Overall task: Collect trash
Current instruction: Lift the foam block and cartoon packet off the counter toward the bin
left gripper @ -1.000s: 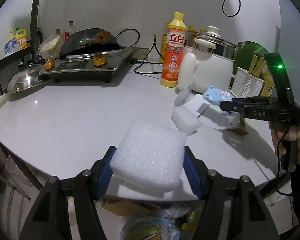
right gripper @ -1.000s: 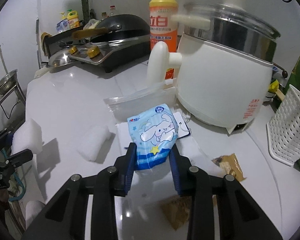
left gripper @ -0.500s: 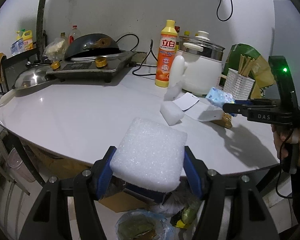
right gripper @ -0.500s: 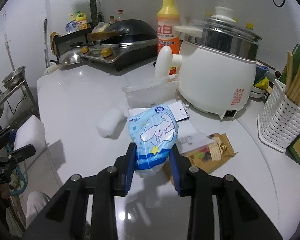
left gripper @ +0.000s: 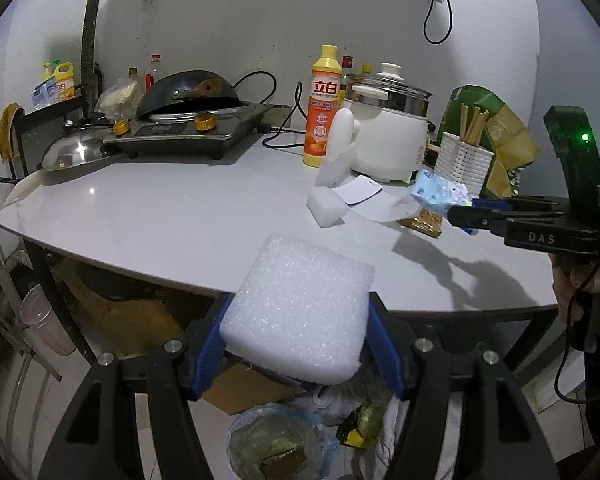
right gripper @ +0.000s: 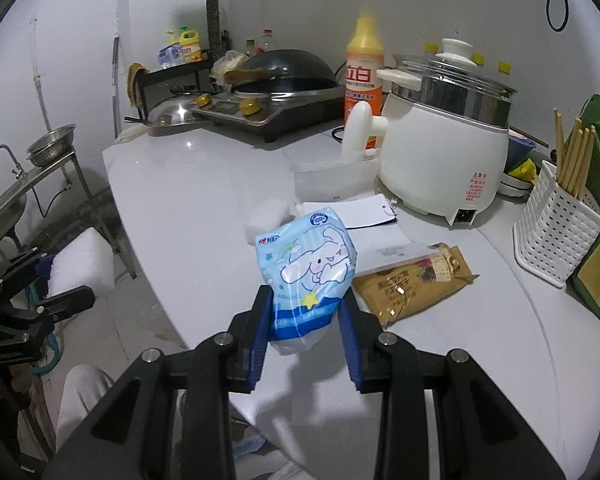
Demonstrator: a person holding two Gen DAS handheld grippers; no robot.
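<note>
Left gripper (left gripper: 298,344): blue pads clamped on white foam block (left gripper: 300,312), held off counter edge, above trash bag (left gripper: 276,444) on floor. Right gripper (right gripper: 306,344): jaws narrow, pinching blue cartoon tissue pack (right gripper: 308,268), lifted above white countertop (right gripper: 188,200). On counter beyond: brown snack wrapper (right gripper: 414,284), smaller foam piece (right gripper: 266,218), paper slip (right gripper: 364,210), white electric cooker (right gripper: 444,152), orange detergent bottle (right gripper: 364,68).

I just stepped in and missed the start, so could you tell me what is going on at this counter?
A person is clearing trash with a handheld gripper in each hand. The left gripper grips a white foam block, held off the counter edge above a lined bin on the floor. The right gripper grips a blue cartoon packet above the counter. A smaller foam piece and a brown wrapper remain there.
</note>
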